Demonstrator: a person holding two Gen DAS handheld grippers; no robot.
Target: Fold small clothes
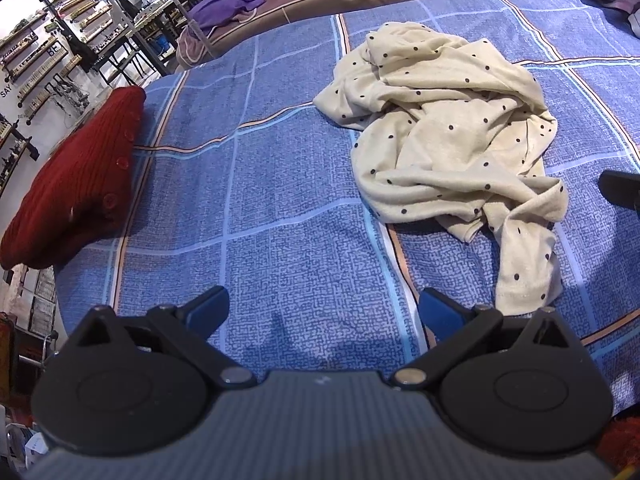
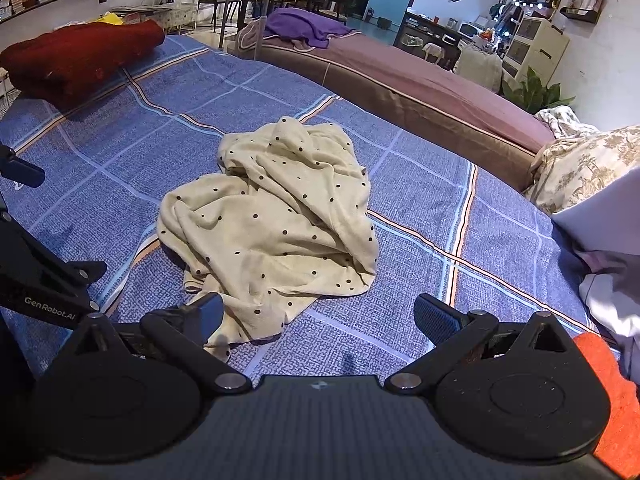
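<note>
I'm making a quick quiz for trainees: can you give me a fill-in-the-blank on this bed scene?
1. The cream garment has dark ____ on it.
2. It lies ____ , not folded, on the blue bedspread.
3. The left gripper and the right gripper are both ____ .
4. The knitted sweater is ____ in colour.

Missing words: dots; crumpled; open; red

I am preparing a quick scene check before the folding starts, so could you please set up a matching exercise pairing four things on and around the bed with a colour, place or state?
Column one:
1. dotted garment
2. knitted garment
3. purple cloth
4. left gripper

Column two:
A. dark red, folded at the blue sheet's far left edge
B. open, holding nothing
C. cream, crumpled in a heap mid-sheet
D. lying on the brown mattress behind

Pairs: 1-C, 2-A, 3-D, 4-B
</note>
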